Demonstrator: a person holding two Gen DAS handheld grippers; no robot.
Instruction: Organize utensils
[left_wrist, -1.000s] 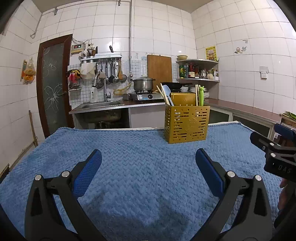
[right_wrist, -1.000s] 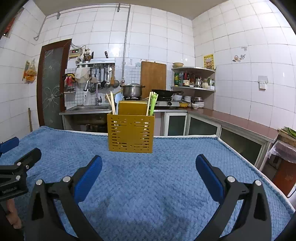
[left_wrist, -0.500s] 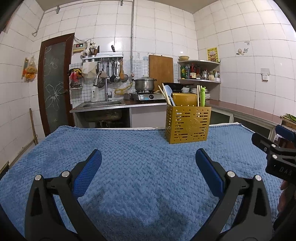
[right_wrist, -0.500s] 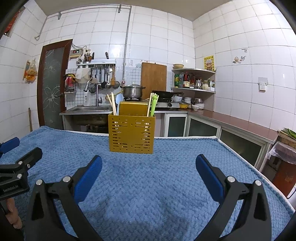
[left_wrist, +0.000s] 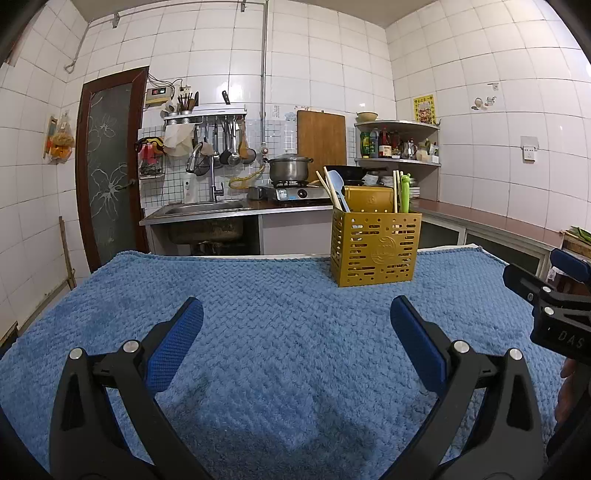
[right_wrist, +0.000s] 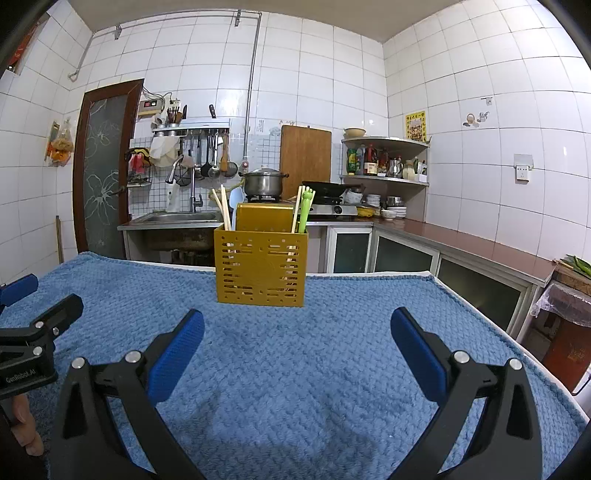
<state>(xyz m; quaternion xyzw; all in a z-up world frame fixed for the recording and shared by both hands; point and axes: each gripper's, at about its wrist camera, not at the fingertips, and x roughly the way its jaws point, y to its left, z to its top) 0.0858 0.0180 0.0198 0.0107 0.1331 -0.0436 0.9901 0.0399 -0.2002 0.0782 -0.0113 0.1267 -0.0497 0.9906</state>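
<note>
Left wrist view: the left gripper (left_wrist: 295, 328), jaws spread wide and holding nothing, hovers over the blue textured cloth (left_wrist: 266, 302); the yellow perforated utensil holder (left_wrist: 375, 248) stands upright near the cloth's far edge, right of centre, holding wooden chopsticks (left_wrist: 329, 186), a pale blue spoon (left_wrist: 335, 184) and a green utensil (left_wrist: 405, 192), and the right gripper's (left_wrist: 554, 291) body at the frame's right edge reads "DAS". Right wrist view: at the left edge the left gripper's body bears the label "GenRobot.AI" (right_wrist: 20, 371), while the right gripper, jaws likewise wide apart and empty, faces the holder standing centrally at the cloth's far edge.
</note>
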